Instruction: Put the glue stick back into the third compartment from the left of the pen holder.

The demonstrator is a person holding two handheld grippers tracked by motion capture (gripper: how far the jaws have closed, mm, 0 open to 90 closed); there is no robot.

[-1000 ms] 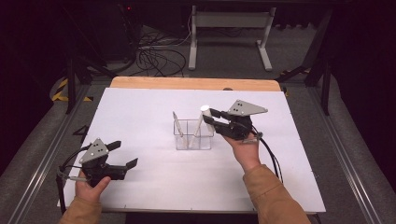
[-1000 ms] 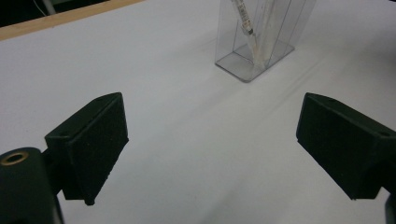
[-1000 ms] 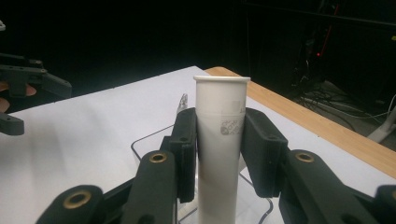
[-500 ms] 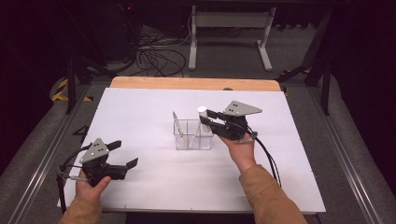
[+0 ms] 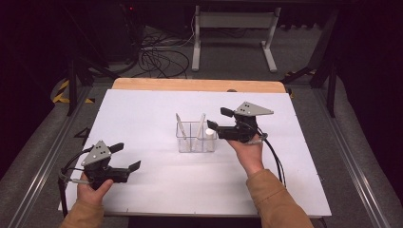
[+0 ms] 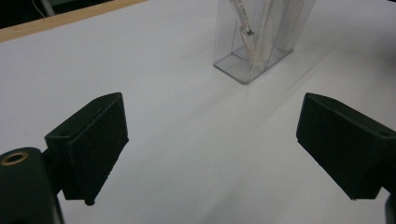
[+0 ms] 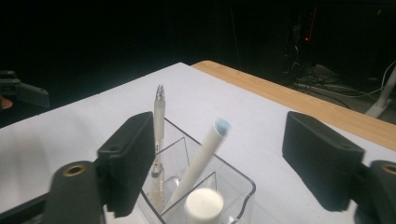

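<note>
A clear plastic pen holder (image 5: pixel 196 138) stands mid-table with two pale pens (image 5: pixel 180 127) leaning in it. A white capped cylinder (image 5: pixel 209 134) sits upright in its right compartment. My right gripper (image 5: pixel 219 118) hovers just right of and above the holder; its jaws have just been opening and nothing is pressed between them. In the right gripper view the cylinder's top (image 7: pixel 204 205) shows blurred below the open right gripper (image 7: pixel 224 163), beside a blue-tipped pen (image 7: pixel 205 158). My left gripper (image 5: pixel 126 156) rests open at the table's near left, empty, facing the holder (image 6: pixel 254 42).
A white sheet (image 5: pixel 142 109) covers the table, with a wooden edge (image 5: pixel 199 84) at the far side. Cables and a metal stand (image 5: pixel 233 28) lie on the floor beyond. Metal rails run along both sides of the table.
The right gripper's jaws have opened and let go of the white cylinder, which now stands in the holder's right compartment. The left gripper has stayed where it was.
</note>
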